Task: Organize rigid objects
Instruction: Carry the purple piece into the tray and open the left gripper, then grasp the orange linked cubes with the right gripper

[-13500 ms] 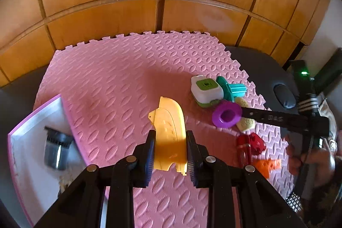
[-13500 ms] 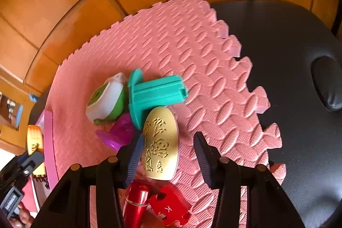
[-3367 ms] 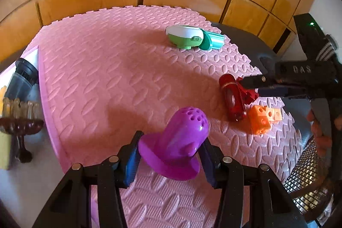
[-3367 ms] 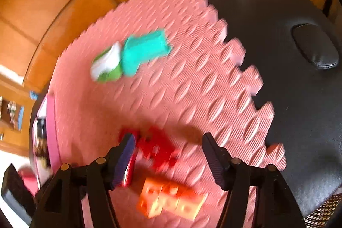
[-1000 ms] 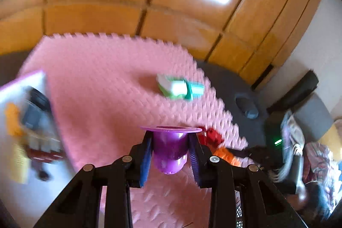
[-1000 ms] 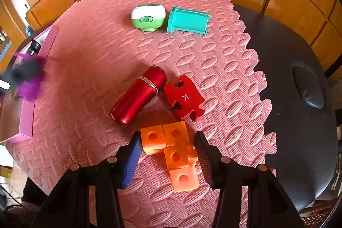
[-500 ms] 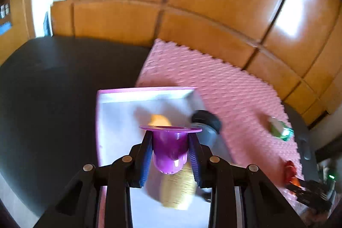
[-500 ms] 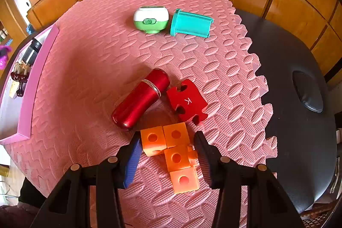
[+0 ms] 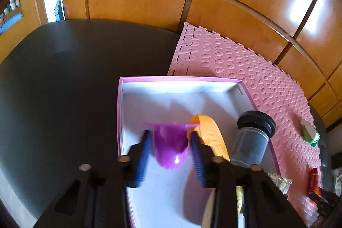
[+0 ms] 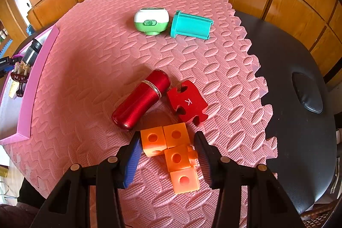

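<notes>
- The left gripper (image 9: 170, 151) hovers over the pink-rimmed tray (image 9: 181, 79); its jaws have just been opening, and the purple cup (image 9: 170, 145) sits between them, blurred, the pads clear of it.
- In the tray lie a yellow piece (image 9: 210, 134) and a dark-capped jar (image 9: 252, 138).
- The right gripper (image 10: 168, 151) stands parted around the orange cubes (image 10: 171, 146) on the pink foam mat (image 10: 96, 69), not pressing them.
- Just beyond lie a red cylinder (image 10: 141, 99) and a red puzzle piece (image 10: 188, 103).
</notes>
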`<state>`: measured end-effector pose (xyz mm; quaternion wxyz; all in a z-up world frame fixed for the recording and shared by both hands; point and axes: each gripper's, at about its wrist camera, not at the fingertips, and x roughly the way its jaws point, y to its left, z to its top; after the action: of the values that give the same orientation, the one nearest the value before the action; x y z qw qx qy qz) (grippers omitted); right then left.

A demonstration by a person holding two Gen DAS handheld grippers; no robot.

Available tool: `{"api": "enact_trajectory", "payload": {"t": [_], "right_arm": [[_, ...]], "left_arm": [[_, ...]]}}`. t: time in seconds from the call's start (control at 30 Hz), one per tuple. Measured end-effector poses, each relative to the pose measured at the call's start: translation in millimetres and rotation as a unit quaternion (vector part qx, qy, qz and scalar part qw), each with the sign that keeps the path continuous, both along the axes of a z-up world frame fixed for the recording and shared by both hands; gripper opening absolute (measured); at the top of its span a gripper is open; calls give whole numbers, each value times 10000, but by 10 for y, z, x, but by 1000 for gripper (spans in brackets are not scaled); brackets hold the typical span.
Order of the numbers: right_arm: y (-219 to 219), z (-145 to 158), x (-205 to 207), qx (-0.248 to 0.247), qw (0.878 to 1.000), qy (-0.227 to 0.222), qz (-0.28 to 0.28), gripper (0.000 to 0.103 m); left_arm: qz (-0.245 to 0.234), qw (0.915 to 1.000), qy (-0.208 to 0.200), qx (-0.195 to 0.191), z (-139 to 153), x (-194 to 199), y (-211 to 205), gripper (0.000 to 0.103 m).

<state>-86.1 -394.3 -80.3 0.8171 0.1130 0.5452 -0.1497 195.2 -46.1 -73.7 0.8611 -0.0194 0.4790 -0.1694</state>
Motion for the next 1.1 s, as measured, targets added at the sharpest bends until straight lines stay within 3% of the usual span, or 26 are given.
{"api": "enact_trajectory", "payload": {"t": [0.07,0.27,0.57,1.1], "right_arm": [[1,-3,3,-12,10000,-10,12,50],[-1,-4,6,-28,10000,-19,23,50],[10,0,3,-48,10000,-20,27,50],[25,0,-6,-89,9999,-45,43,47]], "left_arm": [[4,10000,-79,-54,70,-97,44,57],[120,9993,-293,-197,216,-483,175,61],[194,9972,-694,218,289,-1137,148,68],[245,9972,-645,294,260,-1396,111,73]]}}
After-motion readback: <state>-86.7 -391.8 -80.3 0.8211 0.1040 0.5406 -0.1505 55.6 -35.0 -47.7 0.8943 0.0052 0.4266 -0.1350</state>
